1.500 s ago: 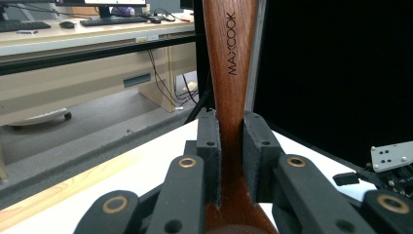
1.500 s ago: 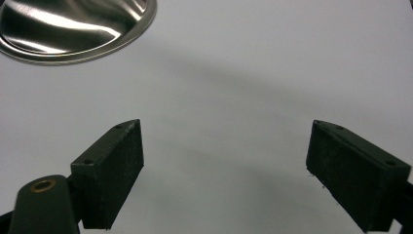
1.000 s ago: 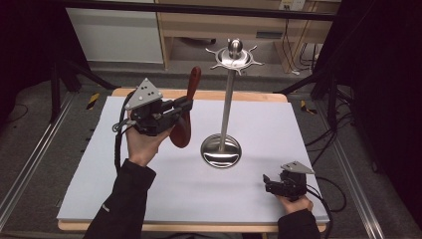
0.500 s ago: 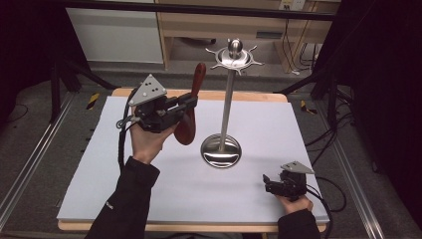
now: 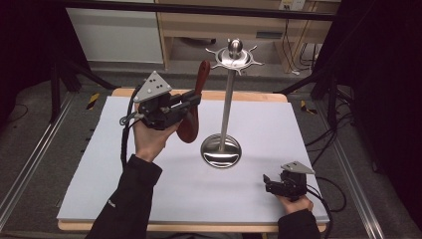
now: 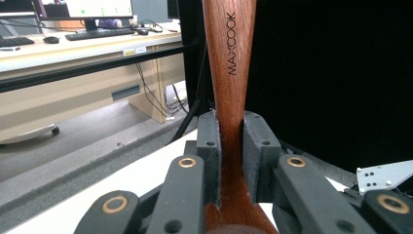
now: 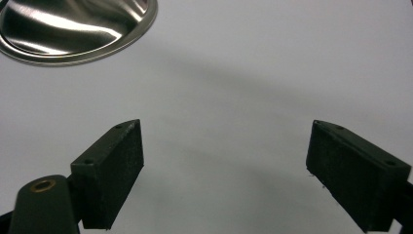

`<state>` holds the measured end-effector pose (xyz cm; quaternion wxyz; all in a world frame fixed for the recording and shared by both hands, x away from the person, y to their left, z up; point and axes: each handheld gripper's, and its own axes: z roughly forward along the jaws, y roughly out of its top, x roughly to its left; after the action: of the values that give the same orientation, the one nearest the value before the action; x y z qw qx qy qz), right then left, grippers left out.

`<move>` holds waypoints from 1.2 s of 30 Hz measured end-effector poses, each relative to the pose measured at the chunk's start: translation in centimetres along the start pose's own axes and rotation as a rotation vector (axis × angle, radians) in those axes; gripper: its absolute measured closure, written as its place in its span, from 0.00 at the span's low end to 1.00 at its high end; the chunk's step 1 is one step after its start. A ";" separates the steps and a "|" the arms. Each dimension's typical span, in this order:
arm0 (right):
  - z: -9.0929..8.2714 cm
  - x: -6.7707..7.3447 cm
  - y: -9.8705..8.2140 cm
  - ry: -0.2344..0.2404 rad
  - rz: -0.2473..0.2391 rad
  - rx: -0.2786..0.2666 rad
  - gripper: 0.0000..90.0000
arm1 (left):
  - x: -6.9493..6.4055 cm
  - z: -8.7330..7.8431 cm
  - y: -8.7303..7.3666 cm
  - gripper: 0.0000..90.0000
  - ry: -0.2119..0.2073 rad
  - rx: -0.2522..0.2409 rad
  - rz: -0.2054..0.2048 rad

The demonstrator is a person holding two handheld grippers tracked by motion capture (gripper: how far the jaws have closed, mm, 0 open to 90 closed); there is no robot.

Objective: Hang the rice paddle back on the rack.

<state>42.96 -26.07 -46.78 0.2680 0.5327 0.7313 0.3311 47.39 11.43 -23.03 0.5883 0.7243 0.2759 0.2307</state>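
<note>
Steel utensil stand with round polished base (image 5: 221, 151) rises mid-table. Left gripper (image 6: 230, 161) clamps a reddish-brown wooden spoon (image 6: 229, 73), stamped MAXCOOK, lifted just left of the stand. Right gripper (image 7: 224, 170) rests spread, holding nothing.

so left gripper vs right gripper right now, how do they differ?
The left gripper is shut on the wooden spoon's handle, pads pressing both sides; the right gripper is open with nothing between its jaws. The left is raised above the table beside the steel stand; the right sits low near the table's front right corner, aimed toward the stand's base. Both are hand-held and carry a grey three-cornered plate.
</note>
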 end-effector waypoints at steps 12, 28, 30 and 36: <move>0.0 0.0 0.0 -0.001 -0.001 -0.001 0.15 | 0.0 0.6 0.1 0.87 -0.004 0.016 -0.006; 0.0 0.0 0.0 -0.002 -0.001 -0.002 0.15 | 0.2 1.5 0.1 0.87 -0.001 0.028 -0.002; 0.0 0.0 0.0 -0.001 -0.001 -0.004 0.15 | 0.2 1.6 0.1 0.87 -0.004 0.024 -0.006; -0.1 0.0 0.0 0.001 0.005 -0.004 0.15 | 0.1 2.0 0.1 0.87 -0.010 0.026 -0.006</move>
<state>42.90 -26.10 -46.71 0.2680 0.5340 0.7293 0.3335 48.78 9.99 -23.32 0.5809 0.7321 0.2781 0.2219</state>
